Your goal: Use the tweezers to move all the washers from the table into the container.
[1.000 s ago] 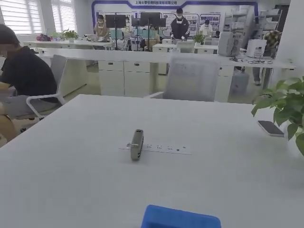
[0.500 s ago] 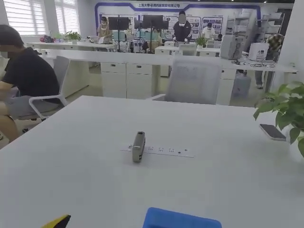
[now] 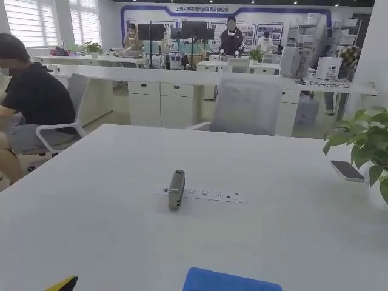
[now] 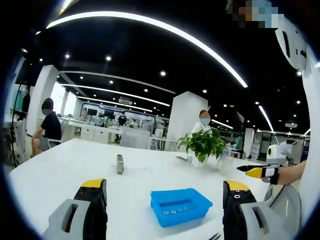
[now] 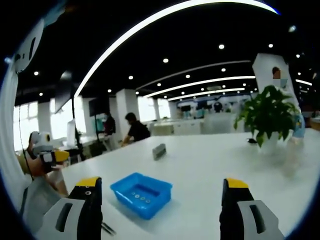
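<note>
The blue container (image 4: 180, 205) stands on the white table (image 4: 60, 170) with several washers (image 4: 175, 211) lying in it. It appears again as the blue container (image 5: 141, 194) and at the bottom edge of the head view as the blue container (image 3: 230, 280). My left gripper (image 4: 164, 185) is open and empty, well back from the container. My right gripper (image 5: 161, 183) is open too, with nothing between its jaws. The thin tweezers (image 5: 107, 229) lie on the table near the container, and the tweezers tip (image 4: 215, 236) also shows. A yellow gripper tip (image 3: 60, 284) shows at the lower left.
A grey device (image 3: 176, 189) stands mid-table beside an inset socket strip (image 3: 209, 194). A phone (image 3: 347, 170) and a potted plant (image 3: 364, 142) are at the right. An office chair (image 3: 245, 106) stands behind the table; a seated person (image 3: 30, 97) is at the left.
A yellow gripper tip has come into the lower left corner of the head view. The head camera has shifted slightly. The things on the table have not moved.
</note>
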Demonstrator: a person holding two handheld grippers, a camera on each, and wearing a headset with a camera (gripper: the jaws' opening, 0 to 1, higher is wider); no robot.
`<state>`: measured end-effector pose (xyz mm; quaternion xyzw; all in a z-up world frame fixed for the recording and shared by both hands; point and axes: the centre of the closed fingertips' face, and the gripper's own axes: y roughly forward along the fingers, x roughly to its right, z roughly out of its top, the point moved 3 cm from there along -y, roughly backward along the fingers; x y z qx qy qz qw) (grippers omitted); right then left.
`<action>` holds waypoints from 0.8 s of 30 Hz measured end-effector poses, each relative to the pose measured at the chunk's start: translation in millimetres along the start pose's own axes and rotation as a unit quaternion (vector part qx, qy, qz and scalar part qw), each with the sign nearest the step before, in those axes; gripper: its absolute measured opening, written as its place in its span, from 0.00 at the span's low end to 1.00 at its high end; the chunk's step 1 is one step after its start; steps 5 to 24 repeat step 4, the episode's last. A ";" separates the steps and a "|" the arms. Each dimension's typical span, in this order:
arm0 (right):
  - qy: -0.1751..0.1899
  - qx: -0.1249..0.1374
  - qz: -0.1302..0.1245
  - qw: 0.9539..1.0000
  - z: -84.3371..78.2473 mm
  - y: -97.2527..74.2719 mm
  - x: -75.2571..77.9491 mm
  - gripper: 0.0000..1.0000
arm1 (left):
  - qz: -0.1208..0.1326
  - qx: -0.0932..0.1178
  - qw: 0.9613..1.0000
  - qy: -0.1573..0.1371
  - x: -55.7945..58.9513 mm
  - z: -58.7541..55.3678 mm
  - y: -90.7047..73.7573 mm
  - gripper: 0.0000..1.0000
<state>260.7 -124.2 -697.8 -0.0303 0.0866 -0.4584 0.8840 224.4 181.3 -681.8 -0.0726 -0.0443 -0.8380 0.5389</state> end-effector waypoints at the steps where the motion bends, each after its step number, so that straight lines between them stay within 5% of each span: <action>1: -0.001 -0.001 0.000 1.000 -0.4 0.2 -0.4 0.99 | -0.001 -0.001 1.000 0.000 0.7 0.1 -1.0 0.99; 24: -0.005 -0.005 0.002 1.000 -2.5 0.6 -1.4 0.99 | 0.001 -0.001 1.000 0.000 1.1 -0.1 -2.0 0.99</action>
